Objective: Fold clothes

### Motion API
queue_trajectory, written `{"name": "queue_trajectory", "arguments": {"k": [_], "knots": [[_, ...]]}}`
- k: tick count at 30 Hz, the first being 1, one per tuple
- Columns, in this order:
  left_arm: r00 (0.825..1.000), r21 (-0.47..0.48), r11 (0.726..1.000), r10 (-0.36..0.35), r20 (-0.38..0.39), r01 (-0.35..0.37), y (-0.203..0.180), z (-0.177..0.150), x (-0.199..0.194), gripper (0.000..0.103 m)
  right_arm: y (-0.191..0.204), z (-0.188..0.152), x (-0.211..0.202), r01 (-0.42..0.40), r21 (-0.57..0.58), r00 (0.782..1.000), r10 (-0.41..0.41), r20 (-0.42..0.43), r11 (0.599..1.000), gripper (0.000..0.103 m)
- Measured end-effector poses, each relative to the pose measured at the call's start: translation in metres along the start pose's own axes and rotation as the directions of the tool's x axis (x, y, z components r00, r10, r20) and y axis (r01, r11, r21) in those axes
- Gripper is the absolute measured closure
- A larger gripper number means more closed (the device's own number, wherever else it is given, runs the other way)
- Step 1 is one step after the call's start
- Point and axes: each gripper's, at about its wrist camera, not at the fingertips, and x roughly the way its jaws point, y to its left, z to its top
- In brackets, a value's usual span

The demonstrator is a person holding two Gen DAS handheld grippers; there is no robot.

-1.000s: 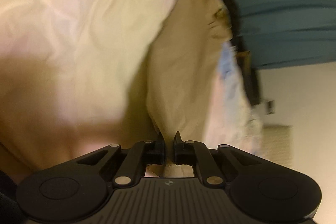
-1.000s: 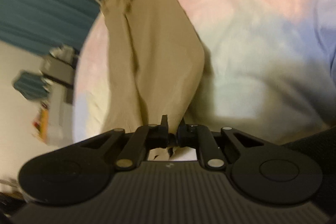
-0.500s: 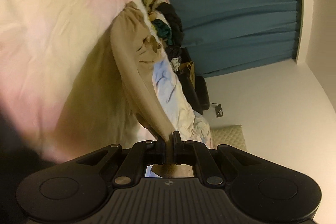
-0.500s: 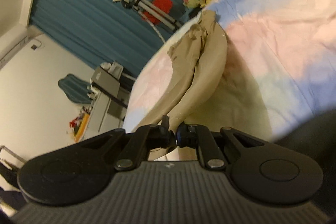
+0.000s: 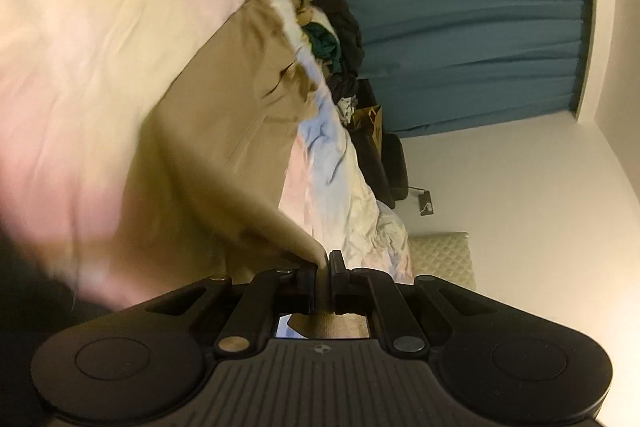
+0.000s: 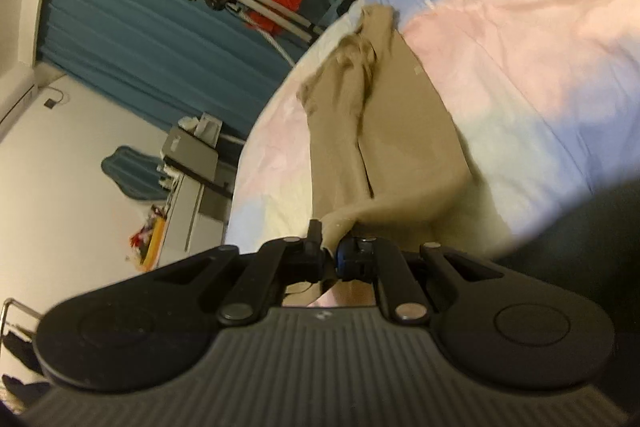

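Both grippers have a corner of the same garment pinched. It's a pair of tan cotton trousers (image 5: 240, 115), plain khaki, no pattern. In the left wrist view the black left gripper (image 5: 324, 267) sits bottom centre with its fingers clamped tight on a tapered bit of the tan fabric, and a strip of cloth pokes out behind the fingers too. From there the trousers run up and left through the middle of the frame, getting wider, and end in a bunched, wrinkly part near the top centre that looks like the waistband end. That part is a bit blurry, so I can't make out details.

Right wrist view, same deal: the black right gripper (image 6: 330, 255) at bottom centre has its fingers squeezed on a folded lip of the trousers (image 6: 384, 139). You can see two leg panels side by side with a dark seam line between them, running up the middle of the frame to a crumpled end at upper centre.

The trousers lie on a pastel pink, blue and yellow bedsheet (image 6: 520, 27), which fills the right side of that view. A heap of dark and coloured clothes (image 5: 332, 27) sits at the far edge of the bed, with teal pleated curtains (image 5: 460, 7) behind.
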Motion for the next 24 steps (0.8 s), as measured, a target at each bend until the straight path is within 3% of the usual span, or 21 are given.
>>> {"name": "queue_trajectory", "arguments": {"k": [8,9,13,17,21,24], "knots": [[0.995,0.142,0.985,0.088,0.045,-0.094,-0.037,0.097,0.070,0.096,0.015,0.085,0.105,0.050,-0.054,0.998,-0.048,0.033,0.997,0.093],[0.992,0.181,0.977,0.107,0.060,-0.117,-0.042,0.110,0.096,0.096,0.013,0.095,0.122,0.063,-0.051,0.998,-0.062,0.032,0.997,0.093],[0.978,0.237,0.951,0.176,0.108,-0.198,-0.026,0.146,0.146,0.096,0.004,0.123,0.176,0.098,-0.076,0.995,-0.095,0.041,0.992,0.093],[0.966,0.252,0.936,0.213,0.150,-0.245,0.009,0.166,0.172,0.096,-0.016,0.129,0.218,0.089,-0.098,0.996,-0.088,0.014,0.991,0.093],[0.968,0.295,0.923,0.220,0.117,-0.246,0.035,0.176,0.191,0.095,-0.033,0.127,0.242,0.127,-0.140,0.992,-0.128,-0.002,0.982,0.092],[0.969,0.358,0.900,0.223,0.107,-0.247,0.036,0.180,0.204,0.095,-0.046,0.132,0.250,0.148,-0.073,0.989,-0.149,0.000,0.986,0.092]]}}
